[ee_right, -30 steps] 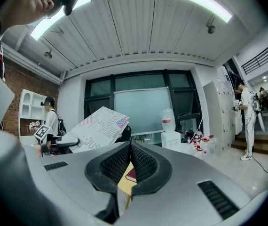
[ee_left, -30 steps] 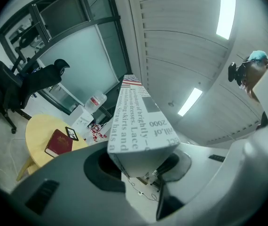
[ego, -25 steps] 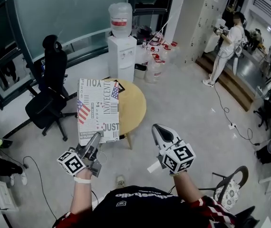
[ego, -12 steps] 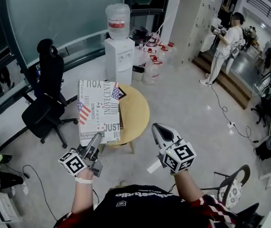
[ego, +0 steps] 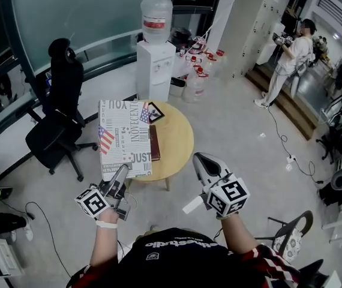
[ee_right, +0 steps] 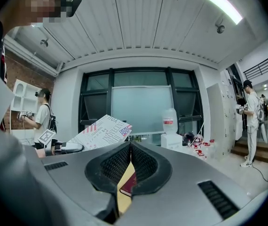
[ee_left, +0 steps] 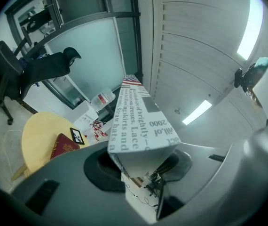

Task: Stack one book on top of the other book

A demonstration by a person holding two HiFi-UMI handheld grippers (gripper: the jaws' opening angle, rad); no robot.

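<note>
Head view: newsprint book (ego: 125,138) in left gripper (ego: 119,176)

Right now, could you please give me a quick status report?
Left gripper shut on printed book, aloft. Right gripper shut, empty. Red book on table, small frame nearby.

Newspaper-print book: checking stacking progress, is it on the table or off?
Off: the left gripper holds the white newspaper-print book aloft; the dark red book lies uncovered on the round wooden table.

Probably office: swivel chair (ego: 60,110), water cooler (ego: 156,59)
</note>
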